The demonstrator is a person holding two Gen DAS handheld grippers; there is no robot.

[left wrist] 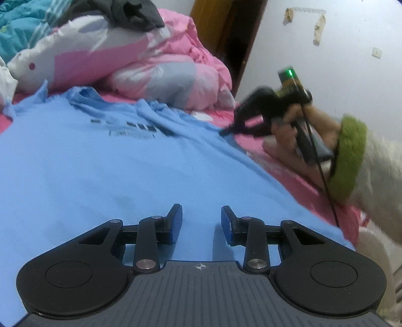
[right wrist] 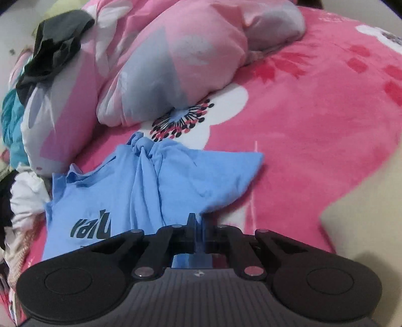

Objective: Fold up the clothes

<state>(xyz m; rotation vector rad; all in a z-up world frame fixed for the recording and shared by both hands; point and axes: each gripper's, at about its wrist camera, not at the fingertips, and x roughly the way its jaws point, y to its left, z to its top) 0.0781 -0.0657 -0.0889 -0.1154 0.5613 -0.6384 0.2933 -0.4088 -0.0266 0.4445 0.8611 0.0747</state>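
A light blue T-shirt (left wrist: 105,161) with dark print lies spread on the pink bed. My left gripper (left wrist: 201,221) hovers low over its lower part, open, and only flat cloth shows between the blue pads. In the left wrist view my right gripper (left wrist: 227,131), held by a hand in a green-cuffed sleeve (left wrist: 349,158), pinches the shirt's right edge. In the right wrist view the right gripper (right wrist: 201,226) is shut on a fold of the blue T-shirt (right wrist: 150,186), whose sleeve is bunched and pulled toward the jaws.
A pink, grey and white duvet (left wrist: 150,65) is heaped behind the shirt, with a black garment (left wrist: 135,12) on top and teal cloth (left wrist: 15,30) at far left. White clothes (right wrist: 25,196) lie left of the shirt. The floral pink sheet (right wrist: 314,125) stretches right.
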